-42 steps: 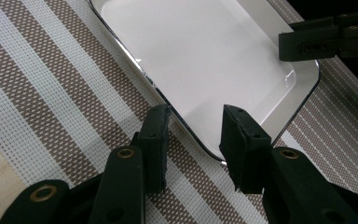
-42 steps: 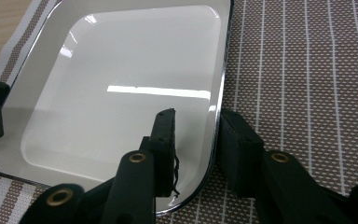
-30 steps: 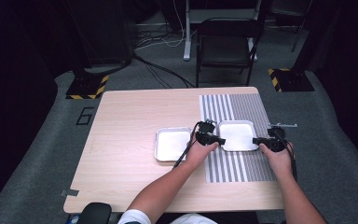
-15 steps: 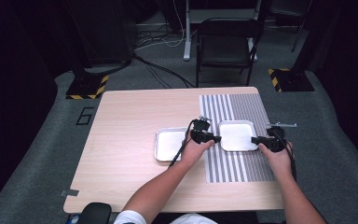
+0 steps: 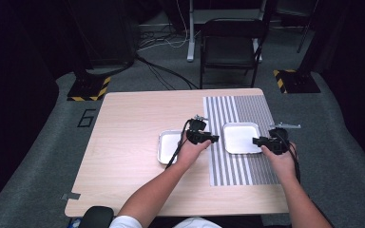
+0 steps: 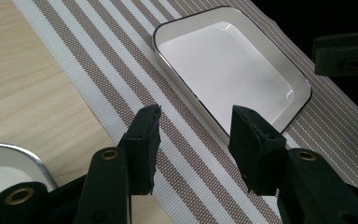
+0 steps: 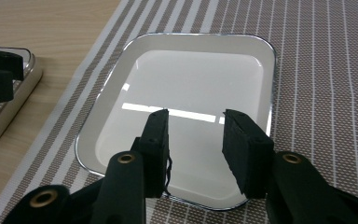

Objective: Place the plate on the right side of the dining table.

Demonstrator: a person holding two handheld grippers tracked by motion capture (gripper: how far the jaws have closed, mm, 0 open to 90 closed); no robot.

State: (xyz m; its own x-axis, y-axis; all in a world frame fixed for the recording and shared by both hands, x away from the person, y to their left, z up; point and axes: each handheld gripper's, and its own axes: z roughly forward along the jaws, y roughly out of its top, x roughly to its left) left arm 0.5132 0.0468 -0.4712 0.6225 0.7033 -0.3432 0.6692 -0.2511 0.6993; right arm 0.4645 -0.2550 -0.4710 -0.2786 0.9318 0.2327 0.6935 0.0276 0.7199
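Dark room, grey carpet, a black folding chair (image 5: 230, 47) beyond the far edge of a light wood table (image 5: 133, 142); a striped placemat (image 5: 237, 142) covers its right part. Two shallow white trays, both empty: one tray on the mat (image 5: 241, 137), rim dark-edged, and a second tray on bare wood (image 5: 168, 147) just left of the mat. Left gripper (image 6: 196, 126) sits over the mat's left stripes between the two trays, jaws moderately wide, nothing between them; the mat tray's near side lies just ahead of its right jaw, apart from it. Right gripper (image 7: 196, 126) is at the opposite side of the same tray, jaws parted to a medium gap and empty, the rim passing below them; whether the pads touch the rim cannot be told. Judgement: both tools are converging on the mat tray from either side, likely a two-handed grasp. Progress early: approach nearly complete on the right, left one short of the rim; neither side gripped, tray flat on the mat, lift or move wholly outstanding.
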